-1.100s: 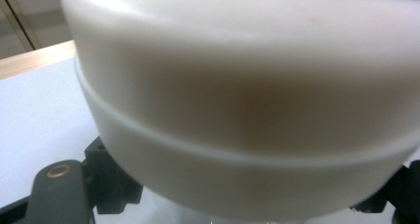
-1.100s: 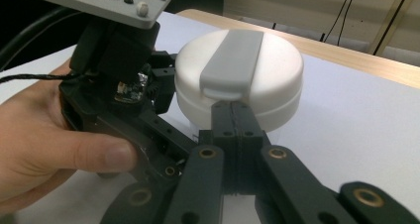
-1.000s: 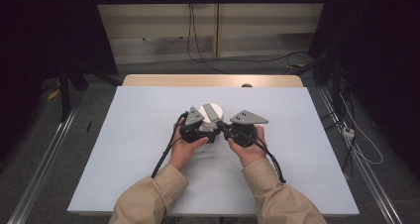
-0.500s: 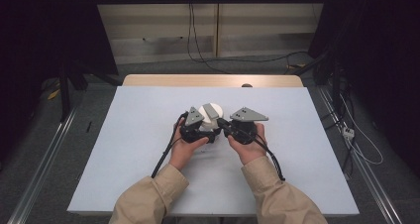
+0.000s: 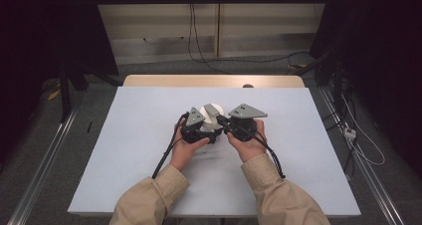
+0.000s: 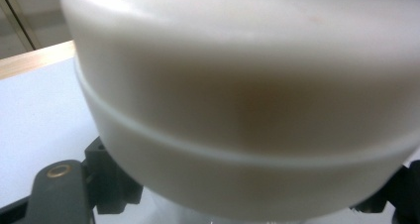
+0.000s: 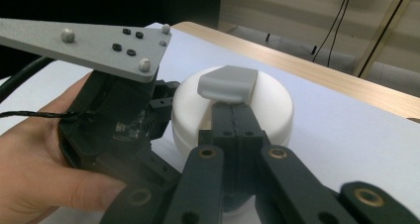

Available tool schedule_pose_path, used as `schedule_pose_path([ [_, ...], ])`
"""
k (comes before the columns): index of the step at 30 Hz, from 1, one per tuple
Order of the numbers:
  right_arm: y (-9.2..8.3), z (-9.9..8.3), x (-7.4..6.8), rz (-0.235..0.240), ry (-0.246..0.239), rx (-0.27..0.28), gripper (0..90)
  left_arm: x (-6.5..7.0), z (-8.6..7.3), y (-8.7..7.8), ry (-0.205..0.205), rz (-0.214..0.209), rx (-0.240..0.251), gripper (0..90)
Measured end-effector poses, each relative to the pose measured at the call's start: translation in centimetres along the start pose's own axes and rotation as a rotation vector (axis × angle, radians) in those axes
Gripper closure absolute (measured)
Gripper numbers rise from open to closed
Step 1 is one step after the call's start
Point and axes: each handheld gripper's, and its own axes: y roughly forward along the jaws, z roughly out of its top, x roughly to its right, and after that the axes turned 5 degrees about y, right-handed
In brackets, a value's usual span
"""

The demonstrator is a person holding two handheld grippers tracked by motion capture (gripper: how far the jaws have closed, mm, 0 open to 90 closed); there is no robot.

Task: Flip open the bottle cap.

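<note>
While both forearms come in from the near edge of the counter, a round white container is held up between the two hand-held grippers near the middle of the light grey top, slightly toward the far side. The left hand-held gripper is gripped by the left hand, and its jaws are drawn in narrowly at the container's lower part; in the left gripper view the white container looms very close, with a thin seam line seen running around its body where the lid meets the base, so the jaw tips themselves are hidden and blurred. The right hand-held gripper is seen with its black jaws pressed together flat against each other, laid across the top of the white container, where a grey tab stands on the lid directly at the jaw tips; whether the tab is pinched cannot be told. In the same view the left hand-held gripper is seen just beside the container, touching its side, with its grey three-cornered plate above it. In the high view the right hand is placed just beside the left, the two nearly touching. A strip of bare wood is seen along the counter's far edge.
</note>
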Motion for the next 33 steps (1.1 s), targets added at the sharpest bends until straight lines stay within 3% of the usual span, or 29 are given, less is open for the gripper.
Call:
schedule_pose_path([
  [33,1.3,1.7,0.1,-0.005,-0.017,-0.010,90.0,0.0,0.0,0.0,-0.004,0.001,0.002,18.3],
])
